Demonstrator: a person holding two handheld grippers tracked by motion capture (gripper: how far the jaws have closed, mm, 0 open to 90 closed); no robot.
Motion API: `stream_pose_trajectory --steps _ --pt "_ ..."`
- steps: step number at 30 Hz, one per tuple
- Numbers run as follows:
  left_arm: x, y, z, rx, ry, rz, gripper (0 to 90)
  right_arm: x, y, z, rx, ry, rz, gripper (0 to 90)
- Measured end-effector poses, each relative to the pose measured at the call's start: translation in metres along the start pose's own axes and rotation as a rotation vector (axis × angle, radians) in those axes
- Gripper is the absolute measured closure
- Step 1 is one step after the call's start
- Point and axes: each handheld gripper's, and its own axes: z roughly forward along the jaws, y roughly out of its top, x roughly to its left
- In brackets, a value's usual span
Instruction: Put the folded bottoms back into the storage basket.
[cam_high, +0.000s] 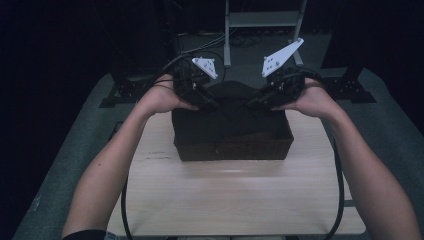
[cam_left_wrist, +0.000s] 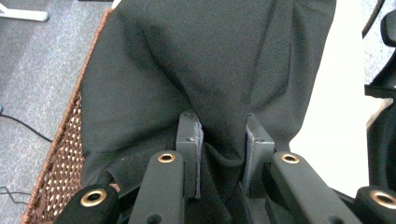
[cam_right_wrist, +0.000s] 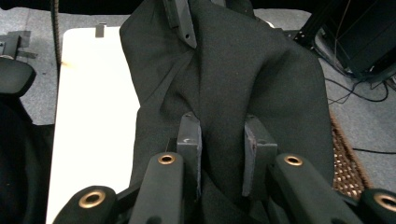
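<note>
A black cloth (cam_high: 232, 112) hangs from both grippers over a dark wicker basket (cam_high: 235, 149) on the table. My left gripper (cam_high: 207, 100) pinches a bunched fold at the cloth's left top; in the left gripper view my left gripper (cam_left_wrist: 223, 137) has the fabric (cam_left_wrist: 187, 70) squeezed between both pads. My right gripper (cam_high: 255, 102) grips the right top; in the right gripper view my right gripper (cam_right_wrist: 222, 140) is closed on a thick fold of the cloth (cam_right_wrist: 243, 70). The cloth sags between the two and drapes into the basket.
The light wooden table (cam_high: 235, 195) has free room in front of the basket. The basket's woven wall (cam_left_wrist: 60, 163) borders the cloth. Grey carpet (cam_high: 75, 145) surrounds the table, with a metal stand (cam_high: 227, 30) and cables behind it.
</note>
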Motion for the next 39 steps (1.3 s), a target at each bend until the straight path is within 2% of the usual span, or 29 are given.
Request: stream_pose_trajectory --steps 9,12,16,25,28,33,39 --pt "0.017 0.008 -0.002 0.001 0.021 -0.005 72.9 -0.018 0.007 -0.003 -0.001 -0.017 0.008 71.9" --pt "0.022 0.01 -0.003 0.006 0.009 -0.013 73.0 -0.023 0.009 -0.004 -0.004 -0.015 0.009 71.8" --pt "0.028 0.012 -0.003 0.009 0.026 -0.019 73.0 -0.03 0.01 -0.004 -0.006 -0.018 0.011 71.8" --pt "0.044 0.014 0.003 0.01 0.032 -0.04 73.0 -0.047 0.012 0.0 0.006 -0.023 0.005 71.8" --pt "0.048 0.015 0.006 0.016 0.046 -0.037 72.9 -0.054 0.01 0.003 -0.003 -0.02 0.006 71.8" --pt "0.057 0.013 0.015 0.021 0.045 -0.045 72.9 -0.065 0.004 0.009 -0.009 -0.016 0.008 71.7" --pt "0.068 0.011 0.031 0.031 0.051 -0.05 73.0 -0.078 -0.004 0.019 0.006 -0.016 0.008 71.7"
